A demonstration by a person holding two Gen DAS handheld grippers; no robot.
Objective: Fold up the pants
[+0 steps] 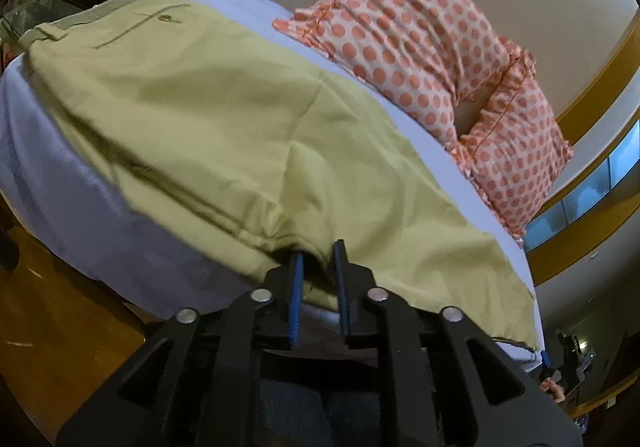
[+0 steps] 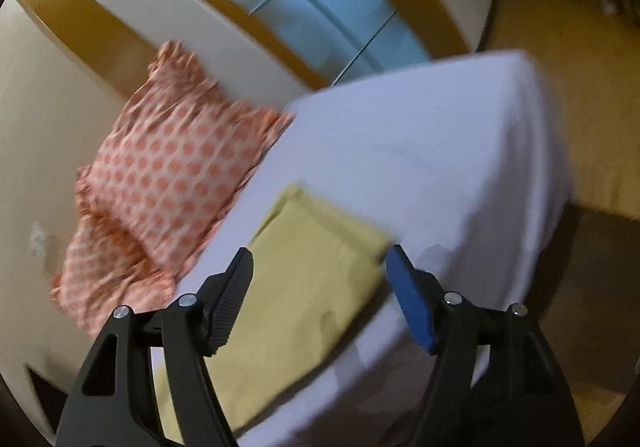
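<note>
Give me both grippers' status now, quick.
Left gripper: jaws nearly together at the near edge of the pants; a grip on the fabric cannot be told.
Right gripper: open, empty, above the pant leg end.

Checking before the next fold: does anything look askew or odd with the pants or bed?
Nothing damaged or spilled. The pants lie flat on the white sheet, except at the near edge, where cloth bunches into wrinkles at the left gripper. The polka-dot pillows lie clear of them.
</note>
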